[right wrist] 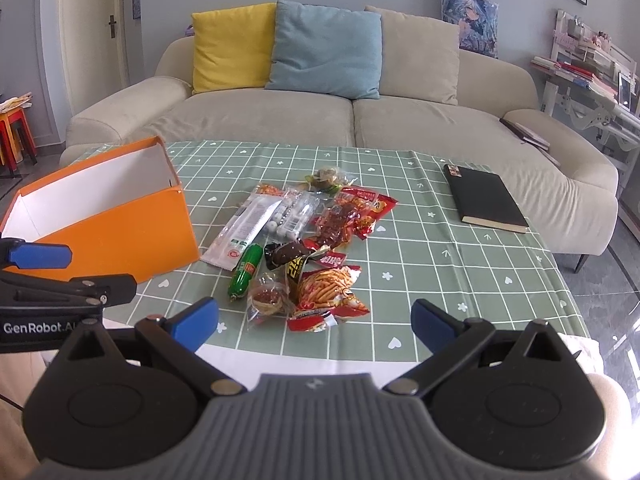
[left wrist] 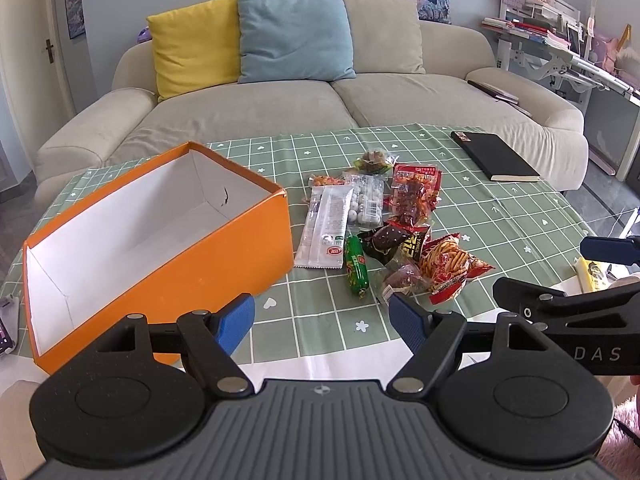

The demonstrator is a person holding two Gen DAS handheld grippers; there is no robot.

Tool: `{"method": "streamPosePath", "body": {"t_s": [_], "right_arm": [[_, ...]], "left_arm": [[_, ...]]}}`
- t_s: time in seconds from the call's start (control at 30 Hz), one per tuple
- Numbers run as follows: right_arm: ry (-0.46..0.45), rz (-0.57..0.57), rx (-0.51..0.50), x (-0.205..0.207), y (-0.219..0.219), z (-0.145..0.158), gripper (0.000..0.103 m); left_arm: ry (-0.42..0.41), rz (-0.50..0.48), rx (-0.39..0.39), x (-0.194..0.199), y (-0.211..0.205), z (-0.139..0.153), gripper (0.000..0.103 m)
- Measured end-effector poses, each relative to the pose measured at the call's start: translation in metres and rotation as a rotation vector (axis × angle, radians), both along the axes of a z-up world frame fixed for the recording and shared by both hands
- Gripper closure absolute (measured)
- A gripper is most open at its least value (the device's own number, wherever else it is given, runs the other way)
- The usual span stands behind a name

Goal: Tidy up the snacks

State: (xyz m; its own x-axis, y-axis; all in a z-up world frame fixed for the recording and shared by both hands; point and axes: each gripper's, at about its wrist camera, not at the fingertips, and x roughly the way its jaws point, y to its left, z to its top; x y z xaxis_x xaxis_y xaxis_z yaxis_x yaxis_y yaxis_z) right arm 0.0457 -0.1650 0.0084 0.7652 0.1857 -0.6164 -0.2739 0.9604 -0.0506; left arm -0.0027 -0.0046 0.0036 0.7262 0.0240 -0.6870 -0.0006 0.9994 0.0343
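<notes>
Orange cardboard box [left wrist: 168, 240] with the white inside looks totally bare so far, so nothing's sorted yet. Whole pile of plastic snack packets [left wrist: 384, 232] sits just right of it. Left gripper [left wrist: 322, 320] and right gripper [right wrist: 316, 320] both spread wide, holding nothing.

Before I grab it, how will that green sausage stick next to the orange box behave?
The green sausage stick is a round tube lying flat, so a nudge would probably roll it. Its glossy wrapper looks slippery; pinch across the middle. It seems firm and light, unlikely to flop like the crinkled chip bag nearby.
</notes>
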Motion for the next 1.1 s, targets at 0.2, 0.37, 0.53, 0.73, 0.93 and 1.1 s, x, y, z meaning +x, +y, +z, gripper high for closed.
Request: {"method": "streamPosePath", "body": {"t_s": [0.2,0.37,0.53,0.73,0.93,1.1], "right_arm": [[0.003,0.000,-0.001,0.0005,0.0004,0.0001,0.004],[0.003,0.000,-0.002,0.0006,0.0002,0.0000,0.004],[0.003,0.001,-0.001,0.0005,0.0003,-0.0003,0.004],[0.006,0.001,-0.004,0.0017,0.0009,-0.0005,0.004],[0.013,0.002,-0.008,0.0028,0.0022,-0.0020,0.004],[0.017,0.002,-0.010,0.0042,0.0023,-0.0025,0.004]], "left_arm": [[0.000,-0.001,-0.001,-0.0007,0.0002,0.0004,0.013],[0.002,-0.002,-0.002,-0.0014,0.0009,0.0004,0.013],[0.002,-0.001,-0.003,-0.0016,0.0008,0.0004,0.013],[0.003,-0.002,-0.006,-0.0020,0.0010,0.0002,0.013],[0.003,-0.001,-0.006,-0.0010,0.0003,0.0000,0.013],[0.004,-0.003,-0.007,-0.0008,0.0001,-0.0004,0.013]]}}
